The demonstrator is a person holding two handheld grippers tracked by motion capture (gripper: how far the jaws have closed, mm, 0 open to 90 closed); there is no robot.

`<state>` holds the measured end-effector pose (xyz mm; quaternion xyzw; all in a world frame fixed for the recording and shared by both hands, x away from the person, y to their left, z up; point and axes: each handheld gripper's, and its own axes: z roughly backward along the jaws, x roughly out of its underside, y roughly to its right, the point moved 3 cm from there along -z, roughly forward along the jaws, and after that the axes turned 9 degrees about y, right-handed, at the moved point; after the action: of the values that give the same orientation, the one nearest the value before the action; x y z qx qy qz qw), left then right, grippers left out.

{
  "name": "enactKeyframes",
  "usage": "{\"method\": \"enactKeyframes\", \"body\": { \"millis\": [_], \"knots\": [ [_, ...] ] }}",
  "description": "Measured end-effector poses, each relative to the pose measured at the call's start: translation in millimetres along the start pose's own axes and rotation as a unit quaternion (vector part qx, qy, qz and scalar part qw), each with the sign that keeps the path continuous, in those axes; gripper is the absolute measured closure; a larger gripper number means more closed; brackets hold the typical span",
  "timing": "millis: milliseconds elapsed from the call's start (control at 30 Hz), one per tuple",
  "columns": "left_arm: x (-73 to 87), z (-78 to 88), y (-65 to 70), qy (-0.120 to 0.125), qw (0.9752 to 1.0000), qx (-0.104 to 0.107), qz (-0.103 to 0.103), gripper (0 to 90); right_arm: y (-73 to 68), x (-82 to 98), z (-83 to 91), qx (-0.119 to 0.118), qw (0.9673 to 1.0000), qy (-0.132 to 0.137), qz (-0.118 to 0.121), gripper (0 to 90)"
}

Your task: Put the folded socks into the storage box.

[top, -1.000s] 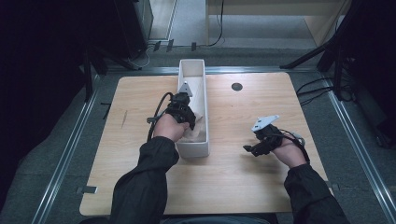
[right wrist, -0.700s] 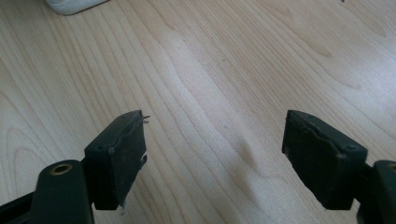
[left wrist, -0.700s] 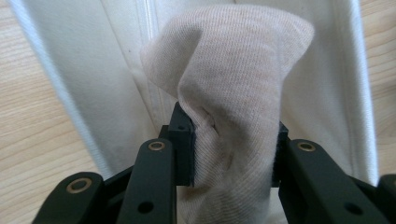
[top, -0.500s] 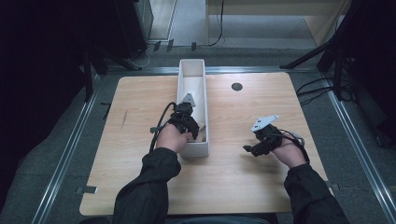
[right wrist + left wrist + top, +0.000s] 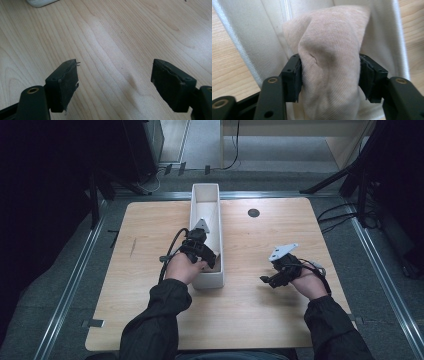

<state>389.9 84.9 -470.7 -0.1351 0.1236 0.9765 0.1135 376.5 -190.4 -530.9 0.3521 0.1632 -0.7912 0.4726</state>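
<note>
the left gripper is down inside the near end of a long, narrow white bin that stands lengthwise near the middle of the wooden table. in the left gripper view a bunched piece of beige knit cloth stands between its two black jaws, over the pale inner wall of the white bin. the jaws have just been opening; both pads lie right at the sides of the cloth, and whether they press on it cannot be told from the pictures. the fabric bulges up and over the pads, creased at its middle.

the right gripper is held just above the bare tabletop, well apart from the bin and to its right, in the person's right hand. in the right gripper view its jaws stand wide apart with only wood grain between them, gripping nothing; a rounded white corner of the bin shows at the top left edge. dark sleeves cover both forearms.
</note>
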Motion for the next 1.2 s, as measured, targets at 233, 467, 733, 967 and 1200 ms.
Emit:
{"method": "enactKeyframes", "body": {
  "millis": [233,467,733,967,1200],
  "knots": [
    [-0.5,8.6,2.1,0.014,0.9999,0.005,-0.009,33.8,-0.3,0.2,-0.4,0.000,1.0000,-0.002,0.001,21.9],
    [-8.0,12.5,5.3,0.034,0.9989,0.027,-0.019,57.4,-0.8,-0.1,-0.3,-0.002,1.0000,0.000,0.000,22.0],
    [-13.2,1.2,8.5,0.055,0.9980,0.026,-0.013,73.6,-1.0,0.0,-0.5,-0.006,1.0000,-0.001,0.000,22.6],
    [-18.6,-13.7,10.5,0.058,0.9976,0.038,-0.006,79.5,-0.9,0.8,-0.2,-0.003,1.0000,-0.003,0.001,22.6],
    [-19.7,-32.4,4.6,0.049,0.9983,0.029,0.011,75.2,-1.0,0.7,-0.7,-0.003,1.0000,-0.004,0.003,22.5]
  ]
}}
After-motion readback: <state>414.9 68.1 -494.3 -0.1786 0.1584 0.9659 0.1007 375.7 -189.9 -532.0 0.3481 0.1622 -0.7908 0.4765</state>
